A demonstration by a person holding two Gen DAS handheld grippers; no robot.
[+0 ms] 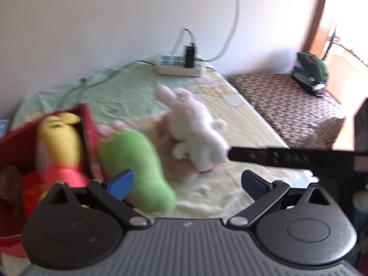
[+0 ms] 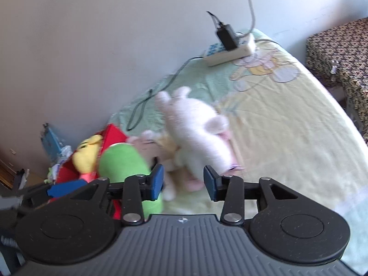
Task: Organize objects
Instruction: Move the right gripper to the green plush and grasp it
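The bed (image 1: 230, 184), spread with a thin pale green and yellow cartoon-print sheet, carries everything, and judged from how things lie the sorting is partly done. The red fabric box (image 1: 88, 124), soft-walled with a checked lining, stands left of the left gripper (image 1: 187, 182) and already holds a yellow plush (image 1: 58, 138) in a pink top, plus something brown, too blurred to name.

Left to put away, it seems, are three toys ahead of both pairs of jaws. The white plush rabbit (image 2: 195, 126), fluffy and long-eared, lies on its side just beyond the right gripper (image 2: 184, 179), resting partly on a smaller pale pink plush (image 2: 147, 145). The green plush (image 1: 138, 170), a smooth rounded bean shape, leans against the box wall, touching the left gripper's left pad.

The left jaws stand wide apart, holding nothing. The right jaws are apart too, narrower, and empty, the rabbit's underside just ahead of them.

A hard cream power strip (image 1: 178, 67) sits far beyond the jaws by the wall.
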